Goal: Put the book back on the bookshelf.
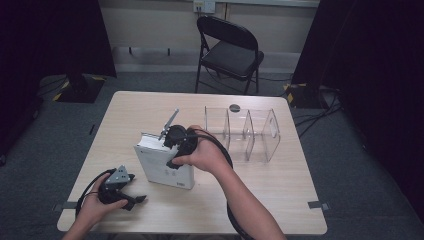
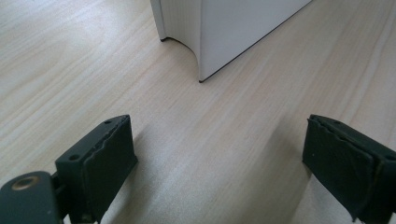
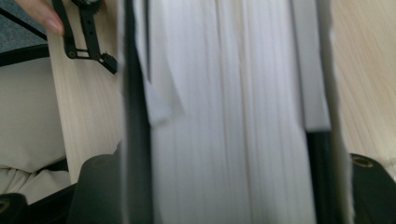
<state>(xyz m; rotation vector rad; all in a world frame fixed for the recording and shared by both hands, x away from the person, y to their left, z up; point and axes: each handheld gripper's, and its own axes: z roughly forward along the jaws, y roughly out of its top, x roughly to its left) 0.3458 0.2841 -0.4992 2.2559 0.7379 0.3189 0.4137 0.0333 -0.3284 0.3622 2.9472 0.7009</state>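
Note:
A thick white book (image 1: 165, 167) stands upright on the wooden table (image 1: 280, 200), its page edges facing up. My right gripper (image 1: 175, 150) comes down on it from above. In the right gripper view the page block (image 3: 233, 116) fills the gap between the two black jaws, which press on its covers; the right gripper (image 3: 229, 186) is shut on the book. My left gripper (image 1: 136, 190) lies on the table at the front left, apart from the book. Its jaws stand wide with bare wood between them in the left gripper view (image 2: 219, 163), and the book's lower corner (image 2: 224, 28) is ahead.
A clear plastic divider rack (image 1: 245, 132) with three slots stands to the right of the book. A small dark round disc (image 1: 234, 107) lies behind it. A black folding chair (image 1: 227, 50) stands beyond the far table edge.

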